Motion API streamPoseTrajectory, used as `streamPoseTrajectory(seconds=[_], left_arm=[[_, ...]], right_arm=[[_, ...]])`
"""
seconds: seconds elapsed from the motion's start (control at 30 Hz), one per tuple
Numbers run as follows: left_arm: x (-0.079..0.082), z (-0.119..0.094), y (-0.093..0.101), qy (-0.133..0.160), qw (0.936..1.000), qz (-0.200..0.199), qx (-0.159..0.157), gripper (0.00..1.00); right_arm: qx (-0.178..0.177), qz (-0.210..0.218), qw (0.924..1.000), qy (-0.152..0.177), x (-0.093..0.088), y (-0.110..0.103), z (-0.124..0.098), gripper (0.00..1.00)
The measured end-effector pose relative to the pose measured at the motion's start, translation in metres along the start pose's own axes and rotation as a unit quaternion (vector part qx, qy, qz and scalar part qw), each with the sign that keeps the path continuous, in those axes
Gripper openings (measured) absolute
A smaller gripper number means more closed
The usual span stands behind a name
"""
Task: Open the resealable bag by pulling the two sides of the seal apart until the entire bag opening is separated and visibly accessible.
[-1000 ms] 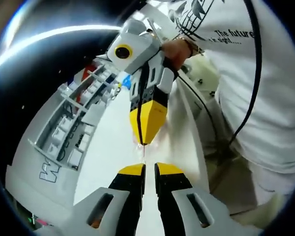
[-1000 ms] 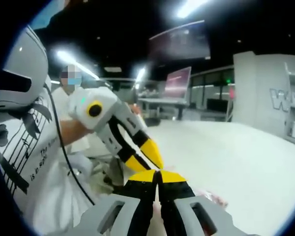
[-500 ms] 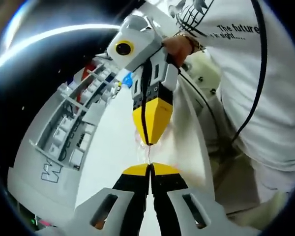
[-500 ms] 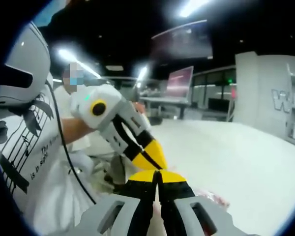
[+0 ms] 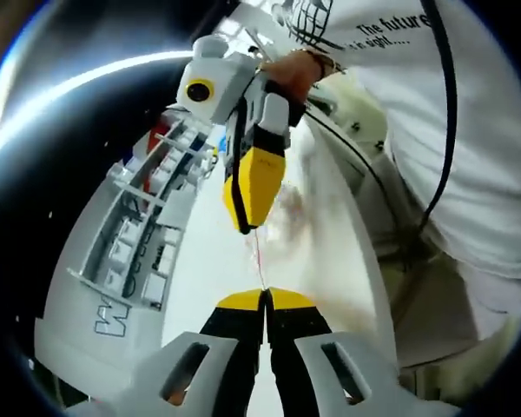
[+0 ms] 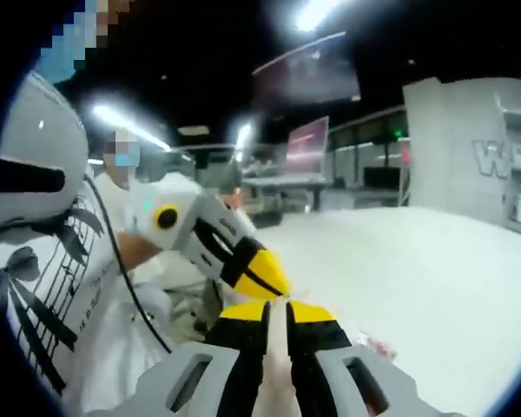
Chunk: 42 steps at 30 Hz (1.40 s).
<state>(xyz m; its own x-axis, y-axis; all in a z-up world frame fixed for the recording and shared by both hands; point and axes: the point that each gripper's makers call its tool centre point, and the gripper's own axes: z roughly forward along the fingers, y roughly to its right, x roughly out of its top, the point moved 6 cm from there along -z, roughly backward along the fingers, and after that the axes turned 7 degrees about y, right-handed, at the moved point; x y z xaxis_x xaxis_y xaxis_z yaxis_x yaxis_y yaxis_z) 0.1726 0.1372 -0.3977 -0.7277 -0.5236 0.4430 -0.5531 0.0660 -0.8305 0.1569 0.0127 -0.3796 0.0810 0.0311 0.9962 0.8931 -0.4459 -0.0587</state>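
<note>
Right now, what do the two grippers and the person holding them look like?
Both grippers share one design: left gripper and right gripper have yellow-tipped black jaws on pale grey bodies with slotted cut-outs. The person wears a white T-shirt with black print, a black cable running across it.

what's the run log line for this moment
left gripper: shut on bag edge | right gripper: shut on bag | grippers apart | opening: cannot tell
</note>
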Motion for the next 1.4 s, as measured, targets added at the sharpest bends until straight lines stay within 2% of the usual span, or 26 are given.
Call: streamPoseTrajectory(seconds=[0.13, 0.2, 0.27, 0.37, 0.5, 0.53, 0.57, 0.67, 0.77, 0.8, 0.87, 0.97, 1.1, 1.3, 1.4], left_arm=[[-0.002, 0.003, 0.003, 0.003, 1.0, 0.001, 0.0, 0.01], [-0.001, 0.005, 0.005, 0.004, 1.0, 0.003, -0.001, 0.01], [0.0, 0.005, 0.005, 0.005, 1.0, 0.005, 0.0, 0.01], [0.002, 0.005, 0.005, 0.007, 0.9999, 0.01, 0.001, 0.0], [0.004, 0.004, 0.006, 0.003, 0.9997, 0.025, 0.001, 0.0], [0.004, 0.003, 0.006, 0.003, 0.9996, 0.027, 0.001, 0.0], [0.005, 0.004, 0.005, 0.003, 0.9995, 0.03, 0.002, 0.0], [0.008, 0.004, 0.004, 0.006, 0.9993, 0.037, 0.005, 0.0], [0.01, 0.004, 0.003, 0.004, 0.9988, 0.049, 0.006, 0.0], [0.01, 0.004, 0.004, 0.0, 0.9984, 0.056, 0.005, 0.0], [0.011, 0.006, 0.005, -0.006, 0.9976, 0.069, 0.002, 0.0], [0.012, 0.006, 0.004, -0.001, 0.9976, 0.07, 0.001, 0.0], [0.011, 0.002, -0.002, 0.0, 0.9971, 0.077, 0.004, 0.0], [0.011, 0.002, -0.003, 0.0, 0.9967, 0.081, 0.005, 0.0], [0.011, 0.003, -0.003, 0.001, 0.9966, 0.082, 0.005, 0.0]], right_arm=[[-0.004, 0.054, 0.9985, -0.003, 0.008, 0.01, 0.005, 0.06], [0.0, 0.068, 0.9975, -0.017, 0.007, 0.013, 0.009, 0.04], [0.002, 0.088, 0.995, -0.049, 0.001, 0.017, 0.015, 0.0], [0.012, 0.135, 0.9876, -0.079, -0.005, 0.018, 0.022, 0.0], [0.043, 0.204, 0.974, -0.089, -0.004, 0.017, 0.03, 0.0], [0.045, 0.209, 0.9726, -0.091, -0.004, 0.017, 0.03, 0.0], [0.048, 0.224, 0.968, -0.102, -0.004, 0.018, 0.031, 0.0], [0.046, 0.228, 0.965, -0.12, -0.006, 0.024, 0.032, 0.0], [0.063, 0.267, 0.9524, -0.134, -0.005, 0.023, 0.03, 0.01], [0.067, 0.271, 0.9504, -0.137, -0.005, 0.023, 0.03, 0.02], [0.066, 0.271, 0.9494, -0.144, -0.006, 0.024, 0.031, 0.03], [0.067, 0.272, 0.9471, -0.157, -0.008, 0.022, 0.03, 0.03], [0.069, 0.285, 0.9412, -0.169, -0.012, 0.022, 0.031, 0.02], [0.073, 0.302, 0.9349, -0.171, -0.011, 0.023, 0.03, 0.0], [0.073, 0.304, 0.935, -0.167, -0.011, 0.024, 0.031, 0.0]])
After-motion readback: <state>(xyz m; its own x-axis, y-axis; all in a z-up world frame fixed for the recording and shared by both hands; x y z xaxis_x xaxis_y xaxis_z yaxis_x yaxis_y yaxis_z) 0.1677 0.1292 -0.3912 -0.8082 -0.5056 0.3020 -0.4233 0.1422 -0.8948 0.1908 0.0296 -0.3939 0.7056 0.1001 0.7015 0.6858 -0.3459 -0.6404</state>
